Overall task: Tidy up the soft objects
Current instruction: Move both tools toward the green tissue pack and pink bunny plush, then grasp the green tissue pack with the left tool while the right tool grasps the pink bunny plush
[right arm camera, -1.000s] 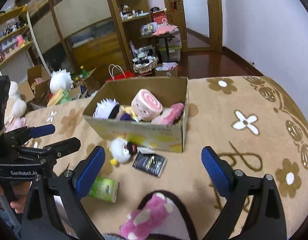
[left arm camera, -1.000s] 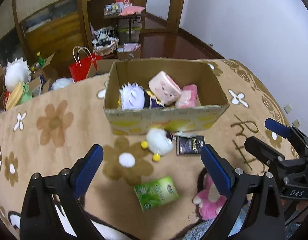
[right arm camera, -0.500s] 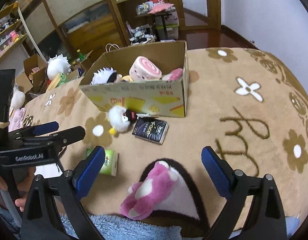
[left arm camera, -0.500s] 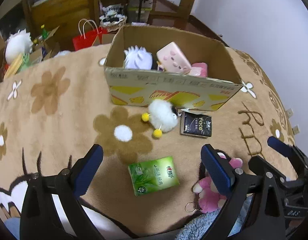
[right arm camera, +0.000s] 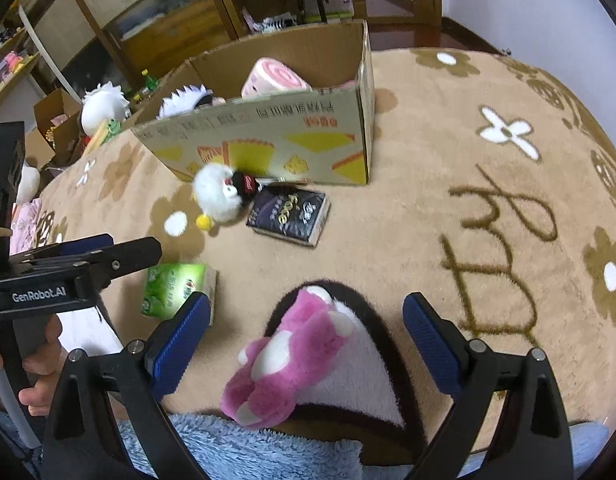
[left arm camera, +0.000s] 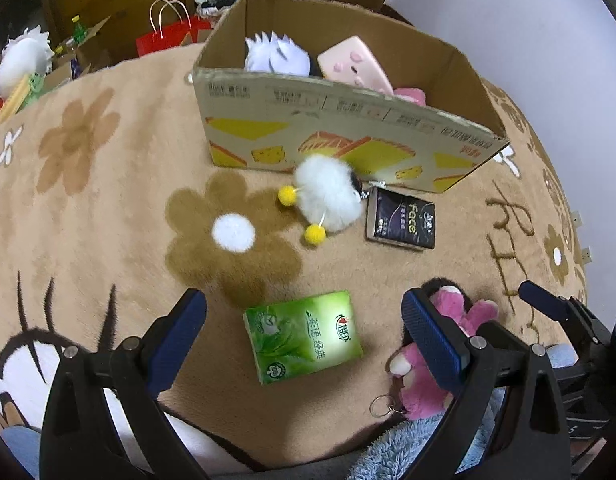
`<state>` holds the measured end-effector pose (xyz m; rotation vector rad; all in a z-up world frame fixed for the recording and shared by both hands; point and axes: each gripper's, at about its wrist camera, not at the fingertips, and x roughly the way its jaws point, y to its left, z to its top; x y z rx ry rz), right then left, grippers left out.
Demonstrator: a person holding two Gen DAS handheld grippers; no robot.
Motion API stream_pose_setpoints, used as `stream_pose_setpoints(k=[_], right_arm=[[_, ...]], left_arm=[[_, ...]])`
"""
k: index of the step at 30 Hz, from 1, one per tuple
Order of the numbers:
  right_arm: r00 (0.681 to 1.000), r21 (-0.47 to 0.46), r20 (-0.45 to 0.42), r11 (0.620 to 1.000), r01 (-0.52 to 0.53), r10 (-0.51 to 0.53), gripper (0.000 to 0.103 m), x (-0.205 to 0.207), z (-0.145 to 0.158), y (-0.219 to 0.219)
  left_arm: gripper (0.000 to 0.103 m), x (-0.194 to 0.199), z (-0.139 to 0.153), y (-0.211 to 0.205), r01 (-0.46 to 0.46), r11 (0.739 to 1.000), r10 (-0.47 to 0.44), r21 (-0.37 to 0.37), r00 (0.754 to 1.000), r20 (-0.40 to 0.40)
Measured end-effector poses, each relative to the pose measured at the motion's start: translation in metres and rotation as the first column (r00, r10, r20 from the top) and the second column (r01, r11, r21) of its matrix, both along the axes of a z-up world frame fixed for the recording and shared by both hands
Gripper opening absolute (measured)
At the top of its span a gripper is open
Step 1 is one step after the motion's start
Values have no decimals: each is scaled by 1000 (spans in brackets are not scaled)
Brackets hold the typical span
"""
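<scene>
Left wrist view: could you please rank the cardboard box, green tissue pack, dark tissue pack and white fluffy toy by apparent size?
1. Cardboard box, clearly largest.
2. Green tissue pack, though it lies nearest the camera, which inflates it.
3. White fluffy toy and dark tissue pack look about alike; I would not rank them.

"Face" reads in pale lettering on the dark tissue pack (left arm camera: 402, 219) at the frame's center right, again legible in the right wrist view (right arm camera: 288, 213). "GenRobot.AI" stands in white on the left gripper's (right arm camera: 83, 248) black body at left. The cardboard box (left arm camera: 340, 136) carries print too small to read.
</scene>
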<state>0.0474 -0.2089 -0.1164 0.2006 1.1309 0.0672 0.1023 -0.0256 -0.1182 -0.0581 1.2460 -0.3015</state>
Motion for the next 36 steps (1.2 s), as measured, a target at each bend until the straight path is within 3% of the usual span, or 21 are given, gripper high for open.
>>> stream_pose_setpoints(k=[18, 31, 36], right_arm=[[988, 47, -154, 999, -17, 24, 101, 11, -47, 3], [981, 66, -192, 997, -28, 40, 101, 14, -57, 8], [977, 65, -205, 997, -48, 60, 92, 14, -59, 12]], left_arm=[[97, 8, -32, -15, 49, 999, -50, -6, 992, -117], [86, 9, -44, -13, 51, 998, -46, 23, 984, -170], [82, 8, -46, -13, 57, 998, -51, 24, 981, -184]])
